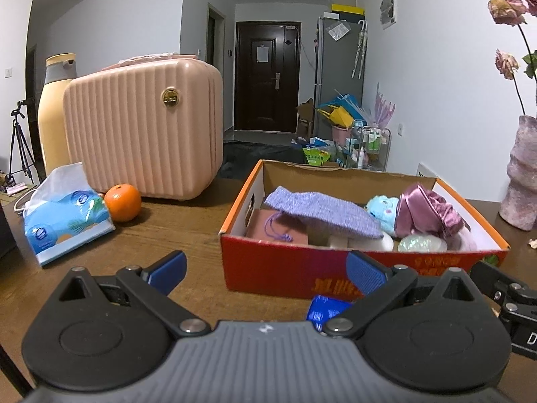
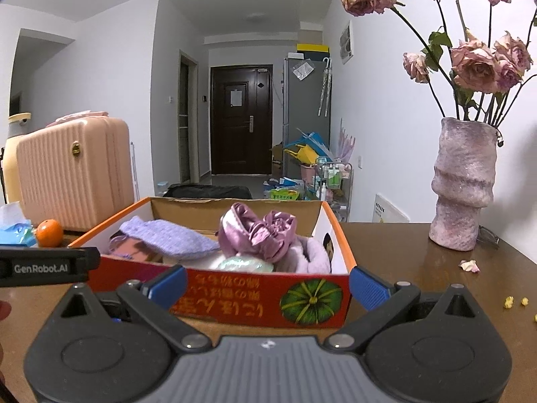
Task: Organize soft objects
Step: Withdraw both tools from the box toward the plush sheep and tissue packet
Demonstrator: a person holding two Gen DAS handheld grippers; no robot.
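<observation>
Hovering low over the table (image 1: 174,231), the left gripper (image 1: 265,270) is spread wide with nothing between its blue pads (image 1: 167,268). Right gripper (image 2: 266,283) likewise released and empty, its pads (image 2: 367,287) flanking the near wall of the box (image 2: 255,288) without touching it, as far as can be seen.

Box sits open on the table, red-orange outside, pumpkin print on the near wall. Soft items are all inside it: knit pouch (image 1: 322,210) lying across the left half, partly over a pink card (image 1: 268,225) with a purple cord; blue plush (image 1: 382,211) in the middle toward the back; satin bonnet (image 1: 426,211) bunched at the right, touching the plush. A pearly round thing (image 1: 423,243) sits at the near wall under the bonnet; white items beside it, cannot tell what. In the right view a lilac fuzzy fabric (image 2: 312,255) fills the box's right corner.

Small blue object (image 1: 325,309) on the table in front of the box, mostly hidden by the left gripper.

Left of the box: orange (image 1: 122,202) touching the tissue pack (image 1: 63,211), both just in front of the pink case (image 1: 144,127). Yellow bottle (image 1: 55,110) behind the case. Vase (image 2: 465,184) with dried roses (image 2: 476,63) stands well right of the box; a petal (image 2: 470,265) and crumbs lie near it.
</observation>
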